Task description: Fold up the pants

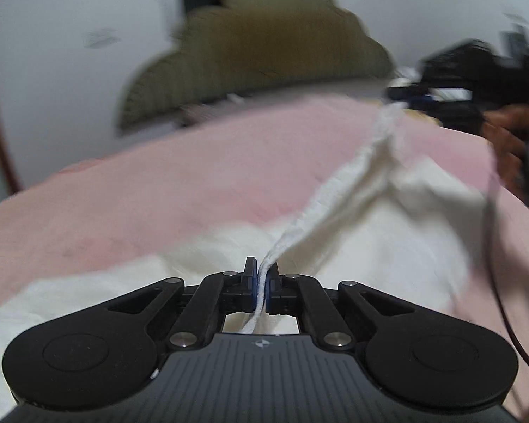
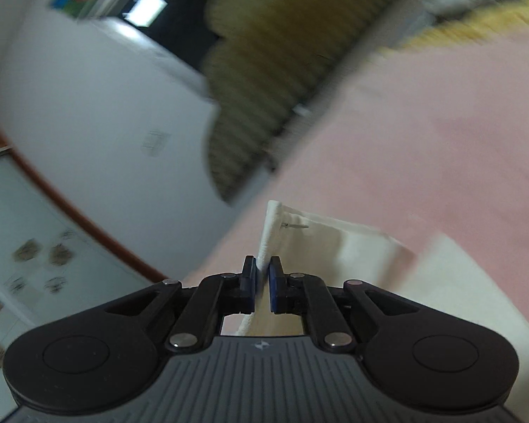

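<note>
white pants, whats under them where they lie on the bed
The white pants lie on a pink bedsheet, pink showing all around them. Whatever lies beneath the spread cloth itself is covered.

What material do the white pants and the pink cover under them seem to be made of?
The white pants look like soft matte woven fabric, maybe cotton or linen: the edge pinched in the left gripper and in the right gripper shows a fine crinkled weave, and the cloth drapes in limp folds. The pink cover looks like soft, slightly fuzzy, dull fabric; blur leaves the fibre open.
</note>
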{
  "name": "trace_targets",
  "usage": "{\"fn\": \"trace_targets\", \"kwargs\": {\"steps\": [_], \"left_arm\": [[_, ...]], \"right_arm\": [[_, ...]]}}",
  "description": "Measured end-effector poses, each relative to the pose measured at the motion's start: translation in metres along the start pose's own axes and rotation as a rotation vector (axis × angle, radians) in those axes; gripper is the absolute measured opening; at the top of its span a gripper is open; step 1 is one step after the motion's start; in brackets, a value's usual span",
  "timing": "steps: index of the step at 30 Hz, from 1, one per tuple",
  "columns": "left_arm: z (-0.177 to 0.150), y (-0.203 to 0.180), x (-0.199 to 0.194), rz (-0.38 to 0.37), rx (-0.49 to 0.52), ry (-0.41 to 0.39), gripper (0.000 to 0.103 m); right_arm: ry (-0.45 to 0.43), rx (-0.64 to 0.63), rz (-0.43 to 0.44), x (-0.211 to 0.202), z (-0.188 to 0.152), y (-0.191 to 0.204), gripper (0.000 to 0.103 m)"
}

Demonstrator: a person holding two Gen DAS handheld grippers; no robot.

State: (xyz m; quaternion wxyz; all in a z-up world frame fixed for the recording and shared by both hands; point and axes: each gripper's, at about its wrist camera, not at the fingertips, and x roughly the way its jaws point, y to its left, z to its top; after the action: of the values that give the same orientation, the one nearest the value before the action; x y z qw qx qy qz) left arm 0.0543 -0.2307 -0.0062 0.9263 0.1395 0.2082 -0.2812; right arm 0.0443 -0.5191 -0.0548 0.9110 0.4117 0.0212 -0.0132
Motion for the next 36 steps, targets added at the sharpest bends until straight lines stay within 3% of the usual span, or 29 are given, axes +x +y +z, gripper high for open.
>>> {"fn": "trace_targets", "kwargs": {"steps": [2,3,5,8,10,12,15,20,25,36], "left_arm": [[0.018,0.019,-0.015,0.091,-0.096,-0.103,0.007],[0.024,0.024,-0.024,0.113,-0.122,-0.147,0.008],[0.026,0.022,-0.035,0.113,-0.100,-0.181,0.008],[0.004,-0.015,-0.026,0.015,0.107,-0.063,0.008],[-0.024,-0.045,-0.017,-0.059,0.219,0.016,0.009],[-0.042,-0.062,-0.017,-0.086,0.288,0.044,0.008],[-0.052,-0.070,-0.019,-0.079,0.344,0.034,0.008],[-0.047,-0.063,-0.014,-0.113,0.285,0.074,0.008],[-0.050,-0.066,-0.007,-0.115,0.307,0.083,0.008],[-0.053,-0.071,-0.006,-0.103,0.328,0.086,0.006]], "right_arm": [[-0.082,-0.105,0.105,-0.019,0.005,0.031,0.007],[-0.109,-0.149,0.098,-0.030,0.004,0.038,0.007],[-0.109,-0.197,-0.018,-0.047,-0.006,0.034,0.007],[-0.016,-0.163,-0.278,-0.061,-0.029,-0.009,0.008],[0.017,-0.054,-0.359,-0.076,-0.044,-0.043,0.008],[0.029,0.025,-0.382,-0.089,-0.054,-0.063,0.008],[0.044,0.042,-0.398,-0.098,-0.057,-0.070,0.008],[0.039,-0.017,-0.410,-0.108,-0.059,-0.059,0.008],[0.055,-0.007,-0.468,-0.118,-0.069,-0.071,0.008],[0.067,-0.030,-0.504,-0.124,-0.081,-0.076,0.008]]}}
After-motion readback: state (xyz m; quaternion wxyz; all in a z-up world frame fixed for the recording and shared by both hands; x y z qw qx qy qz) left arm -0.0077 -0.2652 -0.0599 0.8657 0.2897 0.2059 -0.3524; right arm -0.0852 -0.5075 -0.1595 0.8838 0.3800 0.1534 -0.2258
